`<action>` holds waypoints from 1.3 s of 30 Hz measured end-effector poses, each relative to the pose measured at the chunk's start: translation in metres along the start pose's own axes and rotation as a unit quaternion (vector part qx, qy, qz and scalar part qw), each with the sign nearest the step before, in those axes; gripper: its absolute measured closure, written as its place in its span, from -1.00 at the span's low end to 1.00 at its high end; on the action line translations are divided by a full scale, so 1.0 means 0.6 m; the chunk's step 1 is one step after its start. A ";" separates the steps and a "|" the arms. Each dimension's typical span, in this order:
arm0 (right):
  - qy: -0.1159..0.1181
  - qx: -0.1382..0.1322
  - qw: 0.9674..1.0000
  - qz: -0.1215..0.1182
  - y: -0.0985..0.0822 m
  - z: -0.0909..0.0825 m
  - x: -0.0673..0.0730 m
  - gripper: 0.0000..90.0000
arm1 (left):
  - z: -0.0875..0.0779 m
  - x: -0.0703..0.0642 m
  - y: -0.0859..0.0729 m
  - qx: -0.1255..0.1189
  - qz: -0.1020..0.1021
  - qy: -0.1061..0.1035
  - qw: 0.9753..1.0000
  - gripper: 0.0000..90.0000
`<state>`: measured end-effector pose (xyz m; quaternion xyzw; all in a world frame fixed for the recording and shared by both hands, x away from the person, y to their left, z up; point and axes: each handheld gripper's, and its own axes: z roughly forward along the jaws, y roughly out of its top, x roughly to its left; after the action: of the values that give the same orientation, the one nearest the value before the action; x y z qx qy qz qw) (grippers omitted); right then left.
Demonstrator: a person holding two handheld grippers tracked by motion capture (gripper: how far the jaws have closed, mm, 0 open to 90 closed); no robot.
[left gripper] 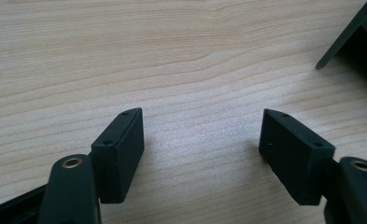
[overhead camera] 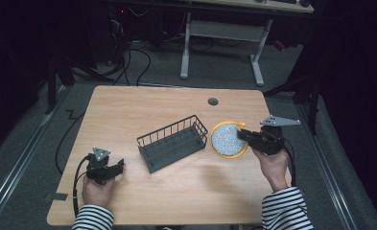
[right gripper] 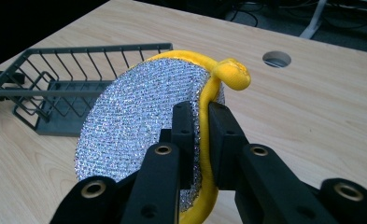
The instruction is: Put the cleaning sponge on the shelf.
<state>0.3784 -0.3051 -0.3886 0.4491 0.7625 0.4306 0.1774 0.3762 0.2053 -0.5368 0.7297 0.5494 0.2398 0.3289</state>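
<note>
Striped sleeves enter at the near edge of a wooden table [overhead camera: 128, 105], each hand holding a black gripper. Nearest on the left, the left gripper [overhead camera: 110, 170] rests low over bare wood, its jaws spread wide with nothing between them, a corner of the rack just ahead of it. On the right, the right gripper [overhead camera: 243, 134] is clamped on the rim of a round scrubber [overhead camera: 227, 139]: a silver mesh disc edged in yellow, with a small yellow loop at the top. In the right gripper view the jaws pinch the yellow rim from both sides and the disc stands tilted on edge, apparently lifted off the table. Between the two grippers, just left of the scrubber, lies a dark wire rack [overhead camera: 172, 142], open side up. Farther back is a cable hole [overhead camera: 213, 101] in the tabletop. The likely step is carrying the scrubber into the rack; to do it well, keep the pinch firm on the rim, raise the disc clear of the rack's near wall, and lower it inside before releasing.
</note>
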 end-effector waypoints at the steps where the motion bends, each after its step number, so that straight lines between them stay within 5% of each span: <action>1: 0.001 0.000 1.000 -0.002 0.005 0.002 0.002 0.82 | 0.000 0.000 0.000 0.000 0.000 0.001 1.000 -0.31; 20: 0.035 -0.002 0.999 -0.027 0.081 0.060 0.042 0.82 | 0.000 -0.002 0.000 0.000 0.001 0.000 1.000 -0.31; 39: 0.023 0.026 0.998 -0.047 0.133 0.154 0.082 0.81 | 0.001 -0.002 0.001 0.000 0.003 -0.003 1.000 -0.32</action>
<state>0.4552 -0.2001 -0.3703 0.4073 0.7976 0.4121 0.1677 0.3767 0.2041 -0.5369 0.7320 0.5462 0.2388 0.3299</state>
